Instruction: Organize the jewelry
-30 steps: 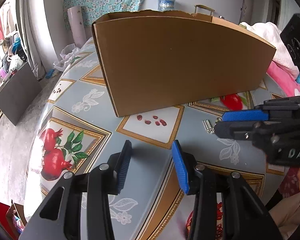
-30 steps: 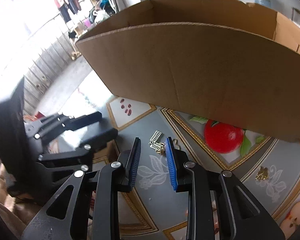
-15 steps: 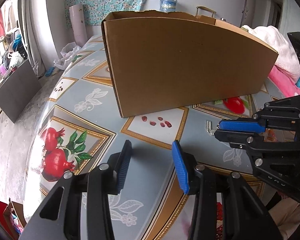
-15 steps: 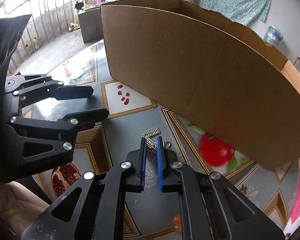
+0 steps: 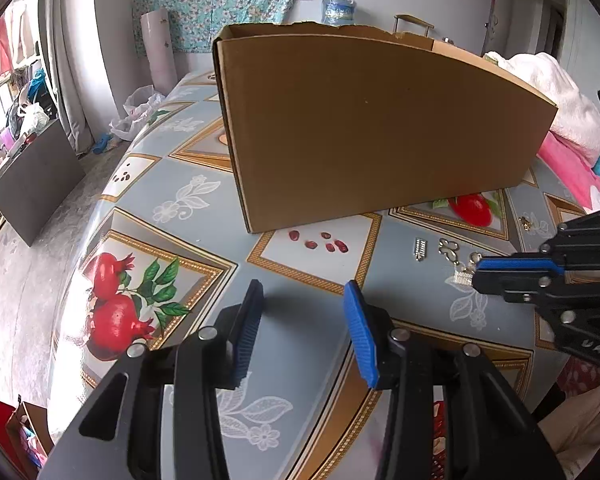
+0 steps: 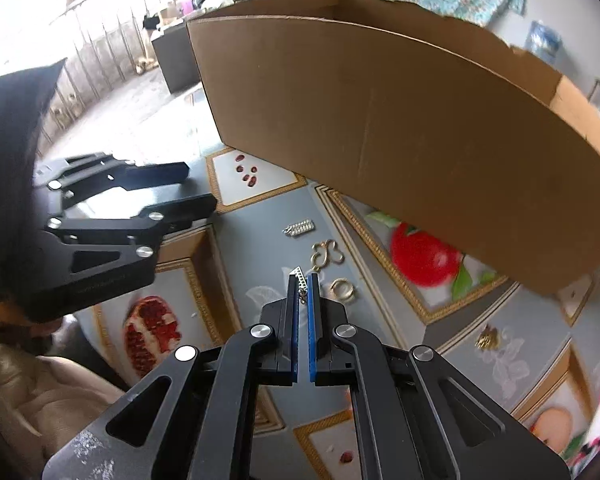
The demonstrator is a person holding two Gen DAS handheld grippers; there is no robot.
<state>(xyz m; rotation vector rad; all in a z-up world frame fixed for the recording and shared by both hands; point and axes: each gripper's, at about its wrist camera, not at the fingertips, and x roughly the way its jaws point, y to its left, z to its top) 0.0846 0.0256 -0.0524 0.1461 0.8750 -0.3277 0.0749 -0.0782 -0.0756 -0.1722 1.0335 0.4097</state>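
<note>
My right gripper (image 6: 302, 280) is pressed closed on a small silver earring (image 6: 300, 276), whose toothed silver end sticks out above the blue pads (image 6: 311, 312) while a thin chain part hangs between them. In the left wrist view the same piece (image 5: 463, 277) shows as a small pale bar at the tip of that gripper (image 5: 478, 272), just above the tablecloth (image 5: 204, 248). The other jewelry lies on the cloth just in front of the closed tips: a gold ring (image 6: 342, 290) just to the right of the pads, a gold curly piece (image 6: 326, 254) a little further, and a second silver earring (image 6: 299, 227) beyond that, flat and ribbed. A small gold ornament (image 6: 485, 338) lies well apart on the right. My left gripper (image 5: 302, 312) hangs with its jaws partly apart and nothing between them; below it is only the cloth with printed pomegranates. Behind all the jewelry a big cardboard box (image 6: 400, 128) stands on the table, open at the top, and what is inside I cannot see.
</note>
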